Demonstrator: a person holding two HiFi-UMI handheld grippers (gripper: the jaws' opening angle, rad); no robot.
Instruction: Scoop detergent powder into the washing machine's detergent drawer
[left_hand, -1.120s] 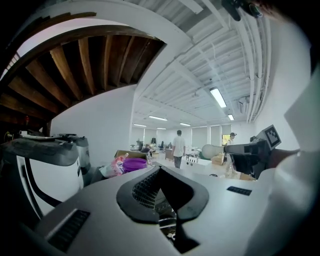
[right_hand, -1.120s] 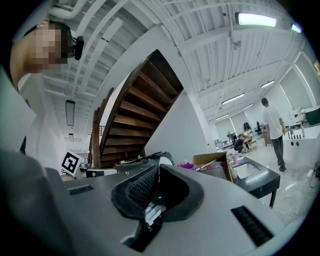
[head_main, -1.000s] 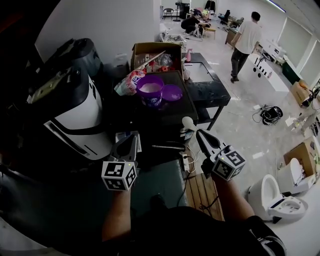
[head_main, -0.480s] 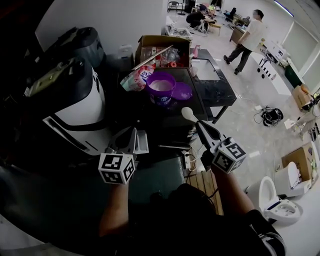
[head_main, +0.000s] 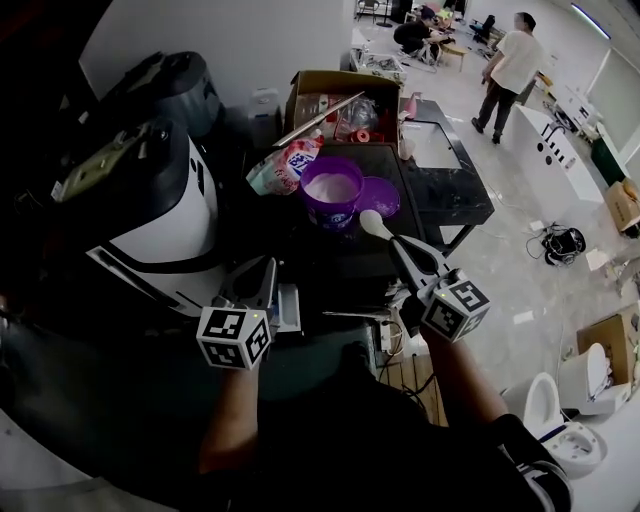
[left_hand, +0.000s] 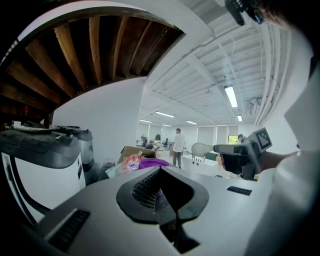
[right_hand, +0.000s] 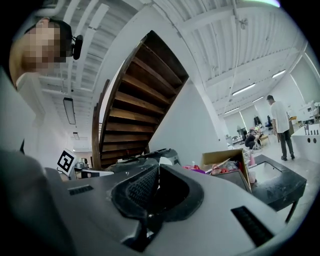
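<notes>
While the right gripper has its fingers clamped on the handle of a white scoop, the scoop's bowl hangs just short of the open purple tub of powder on the desk. The left gripper, fingers pressed together on nothing, sits by what looks like the pulled-out detergent drawer of the washing machine. Loading the scoop seems the step in hand. Next, the bowl should dip in, lift level and cross to the drawer.

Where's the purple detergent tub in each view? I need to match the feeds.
Head view: purple detergent tub upper centre, just beyond the scoop in the right tongs.
Left gripper view: centre, just above the left tongs.
Right gripper view: a purple sliver left of the cardboard box.
Shared landmark: the cardboard box.
</notes>
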